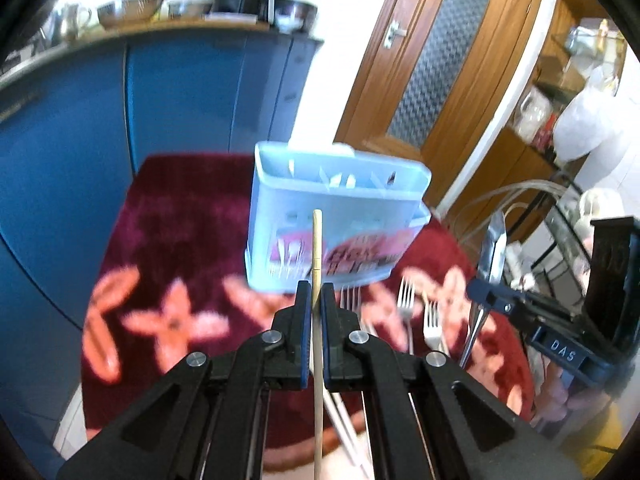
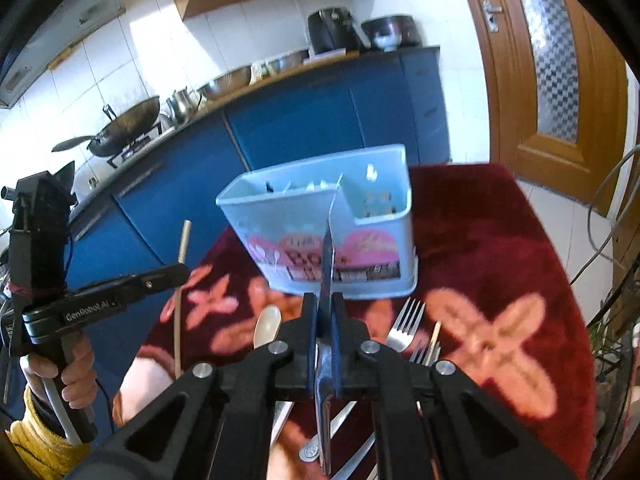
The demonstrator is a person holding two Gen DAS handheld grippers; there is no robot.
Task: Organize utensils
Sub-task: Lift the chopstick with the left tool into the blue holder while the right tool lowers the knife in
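Both tools are loaded and held above the table. The left gripper (image 1: 316,292) is clamped on a single wooden chopstick (image 1: 317,240), which stands nearly upright between the pads, its tip in front of the organizer. The right gripper (image 2: 325,304) is clamped on a table knife (image 2: 327,256), blade pointing up and forward, handle running back under the jaws. The pale blue utensil holder (image 2: 320,216) stands upright on the dark red flowered tablecloth (image 2: 500,272), beyond both grippers; it is divided into compartments and carries a pink printed label on its front wall. Its contents are too blurred to identify. Loose on the cloth near the holder's base lie several forks (image 2: 404,326), a light-coloured spoon (image 2: 266,326) and another chopstick (image 2: 434,338) beside the forks. A person's hand (image 2: 76,372) in a yellow sleeve (image 2: 40,446) grasps the left tool's handle. Blue cabinets (image 1: 180,92) stand behind the table.
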